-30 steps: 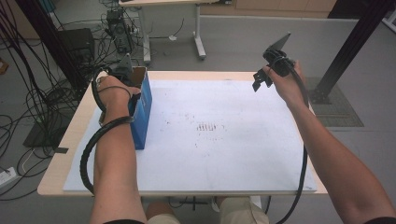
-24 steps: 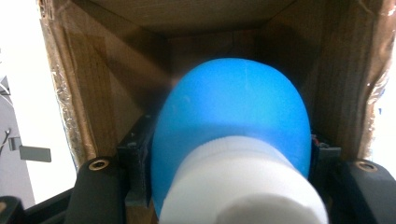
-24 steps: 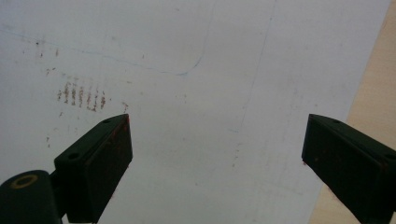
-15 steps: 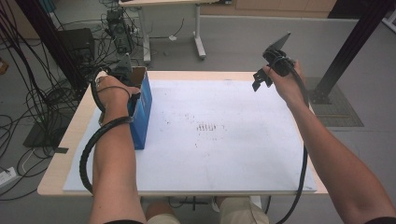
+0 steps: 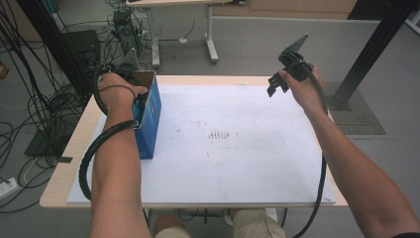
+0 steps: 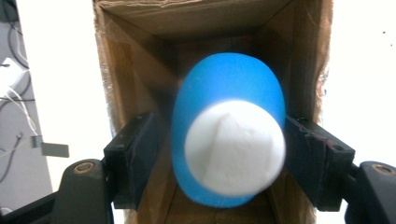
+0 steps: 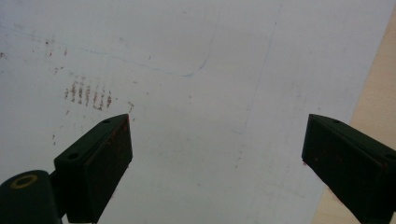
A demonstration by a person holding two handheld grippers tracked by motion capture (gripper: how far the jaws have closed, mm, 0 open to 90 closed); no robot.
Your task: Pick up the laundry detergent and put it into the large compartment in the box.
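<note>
A person sits at a table (image 5: pixel 59 188) covered by a white sheet (image 5: pixel 237 163), both forearms reaching forward from the near edge.

The left forearm runs up the left side of the sheet, a black cable looped around it. The left hand (image 5: pixel 116 91) holds the left gripper (image 5: pixel 130 87) pointing down into the open top of a tall blue box (image 5: pixel 150 119), which stands upright at the sheet's left edge, partly hidden behind the arm.

The left gripper view looks straight down into that box; its brown cardboard inner walls frame the picture. Between the two black jaws sits a blue bottle with a white cap (image 6: pixel 231 149), seen end on and blurred, cap toward the camera. The jaws have just been opening. The left pad stands a little clear of the bottle and the right pad sits at its edge; contact there cannot be told for sure. The bottle is inside the box.

Near the middle of the sheet is a small patch of brownish smudges (image 5: pixel 218 135).

Farther off, at the far right corner, the right hand (image 5: pixel 304 91) holds the right gripper (image 5: pixel 275 87) above the table. In the right gripper view its jaws stand wide apart with nothing between them, over the bare, lightly stained sheet.

Beyond the table lie grey floor, tangled cables and another table's legs.
</note>
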